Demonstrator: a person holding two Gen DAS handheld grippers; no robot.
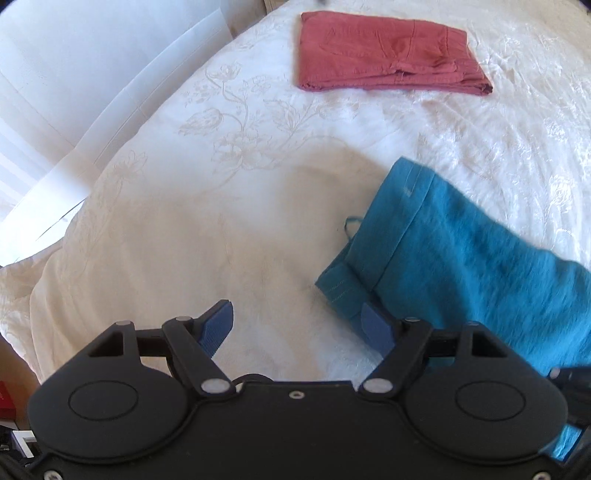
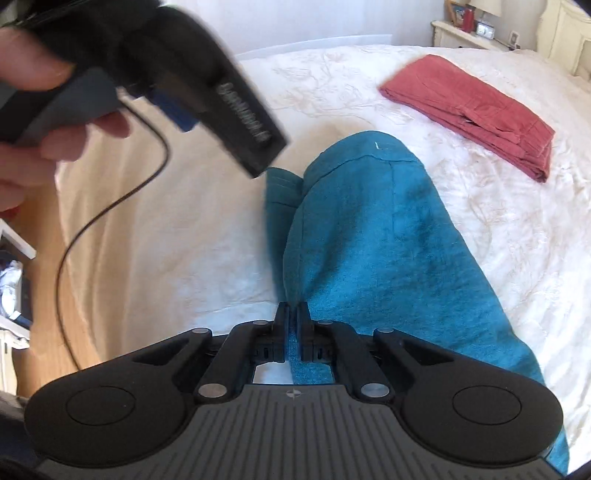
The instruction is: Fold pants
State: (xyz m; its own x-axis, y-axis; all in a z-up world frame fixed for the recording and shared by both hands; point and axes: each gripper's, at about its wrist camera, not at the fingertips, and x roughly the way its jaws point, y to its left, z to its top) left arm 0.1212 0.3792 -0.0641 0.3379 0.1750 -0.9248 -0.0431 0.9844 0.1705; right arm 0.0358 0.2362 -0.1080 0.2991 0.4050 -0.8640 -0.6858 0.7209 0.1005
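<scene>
Teal pants (image 1: 461, 258) lie in a long strip on the white bedspread (image 1: 203, 203), with the hem end toward the middle of the bed. My left gripper (image 1: 297, 323) hovers open over bare bedspread; its right pad (image 1: 375, 326) sits at the edge of the teal hem, and nothing is between the pads. In the right wrist view the teal pants (image 2: 369, 240) run away from the camera. My right gripper (image 2: 292, 314) is shut on a fold of this teal cloth, which shows between its fingers.
Folded red pants (image 1: 388, 51) (image 2: 476, 110) lie further up the bed. A hand (image 2: 22, 110) holds the other gripper at the upper left, its cable (image 2: 110, 206) dangling. Wooden floor (image 2: 40, 229) lies beyond the bed's edge. A nightstand (image 2: 469, 26) stands far back.
</scene>
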